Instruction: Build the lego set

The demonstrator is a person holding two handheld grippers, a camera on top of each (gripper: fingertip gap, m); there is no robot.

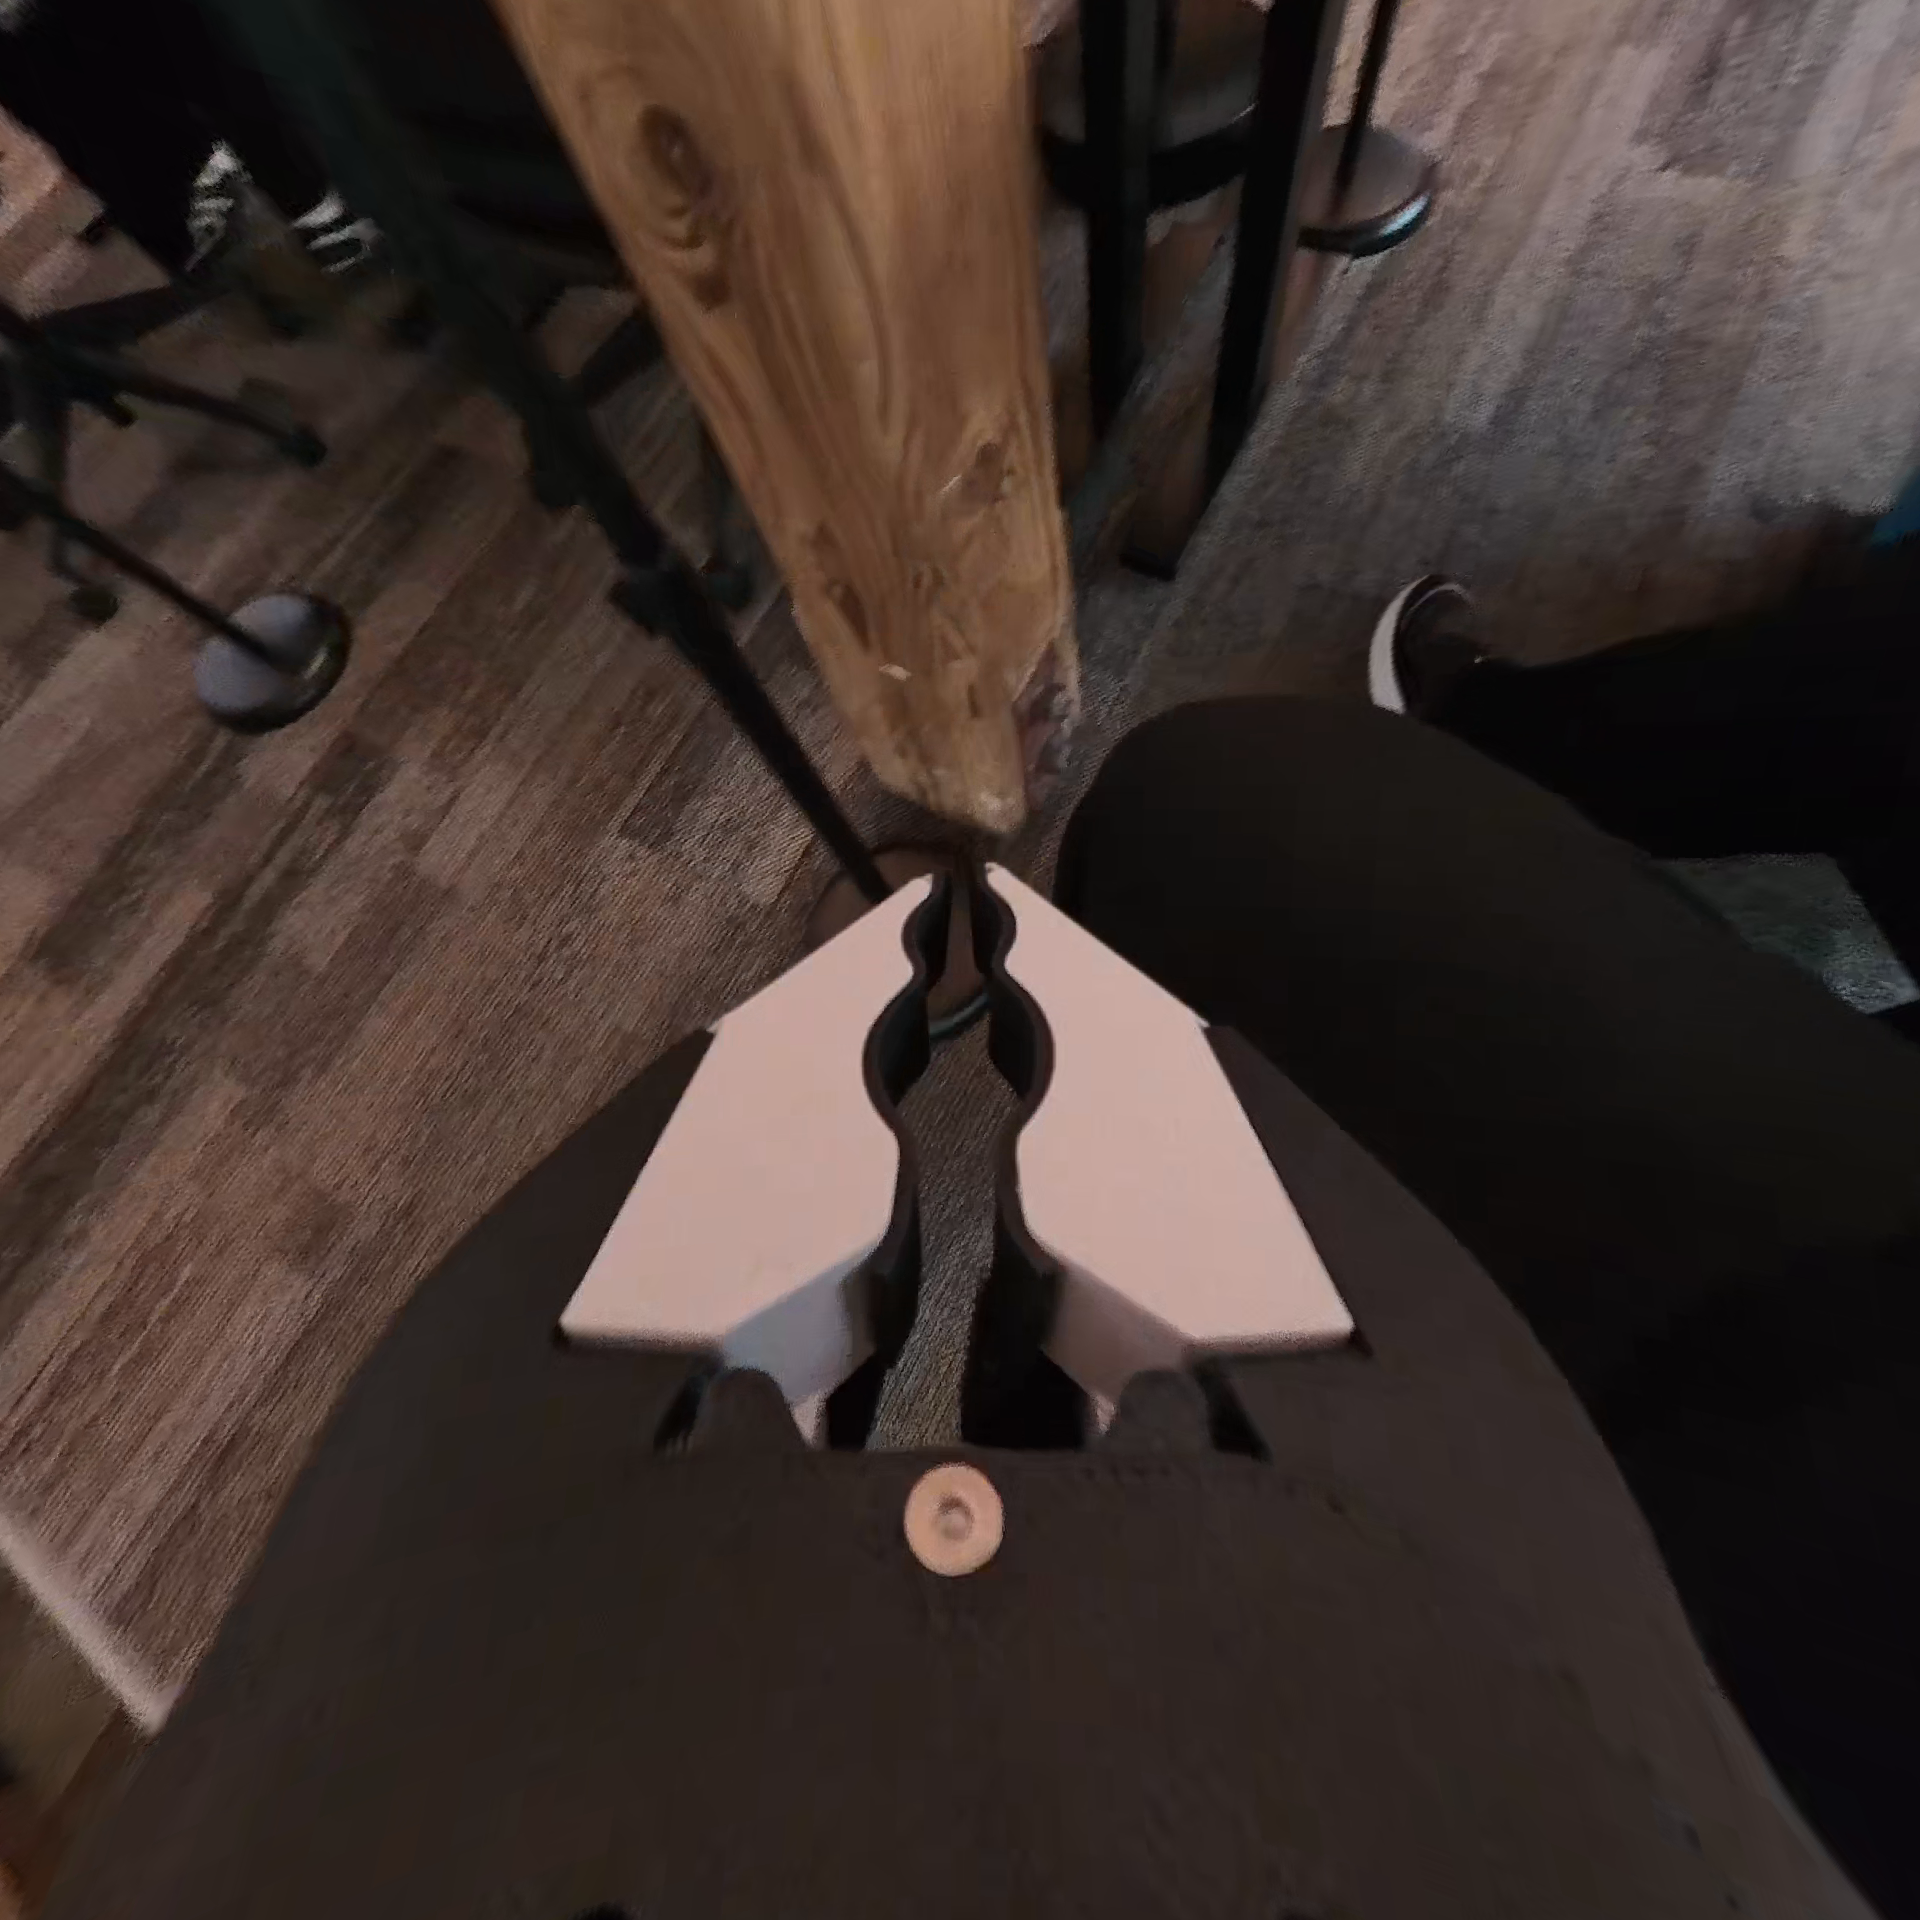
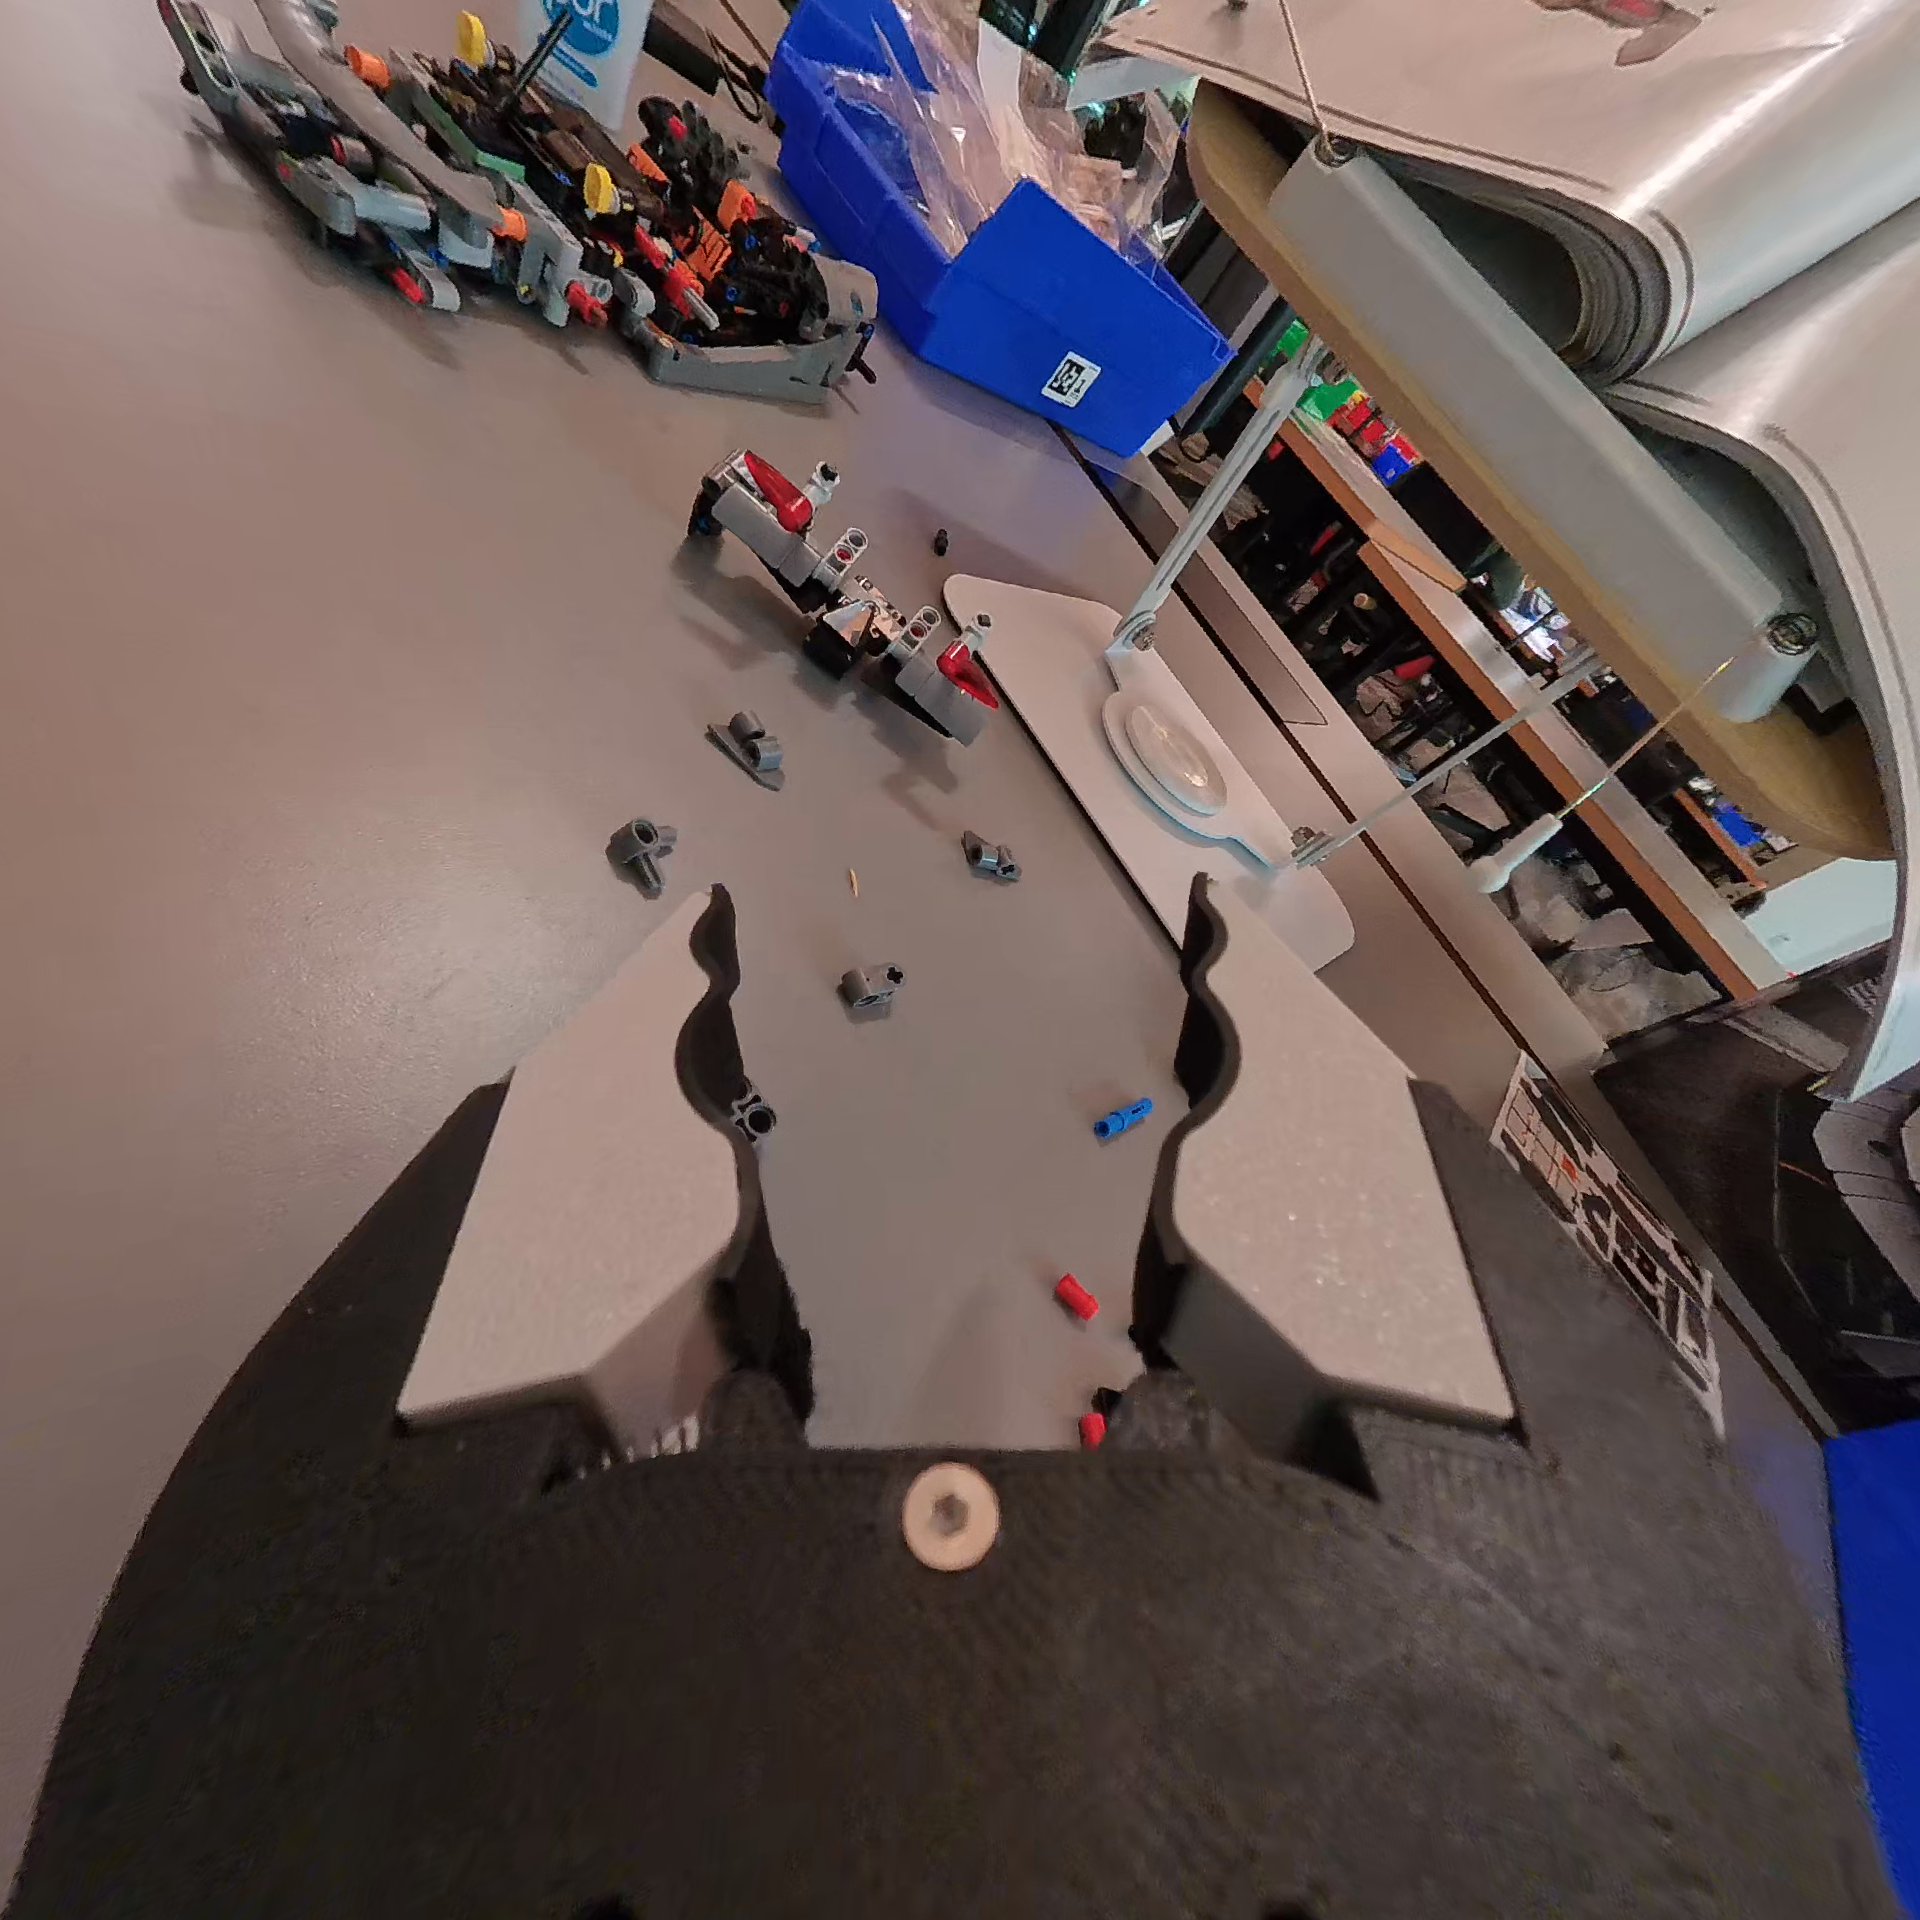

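The grey desk (image 2: pixel 260 727) carries a large lego model (image 2: pixel 520 197) at its far edge beside a blue bin (image 2: pixel 1039 301), a smaller lego assembly (image 2: pixel 842 597) mid-desk, and loose pins nearer. The right tongs (image 2: pixel 956 904) gape, released, above a grey connector (image 2: pixel 871 985). The left tongs (image 1: pixel 961 894) are clenched on nothing, pointing at the floor (image 1: pixel 260 935) off the desk.

Beneath you, wood-look plank flooring (image 1: pixel 291 935) meets grey carpet (image 1: pixel 1610 312); a wooden table edge (image 1: pixel 831 364) and black chair legs (image 1: pixel 1117 260) stand nearby.
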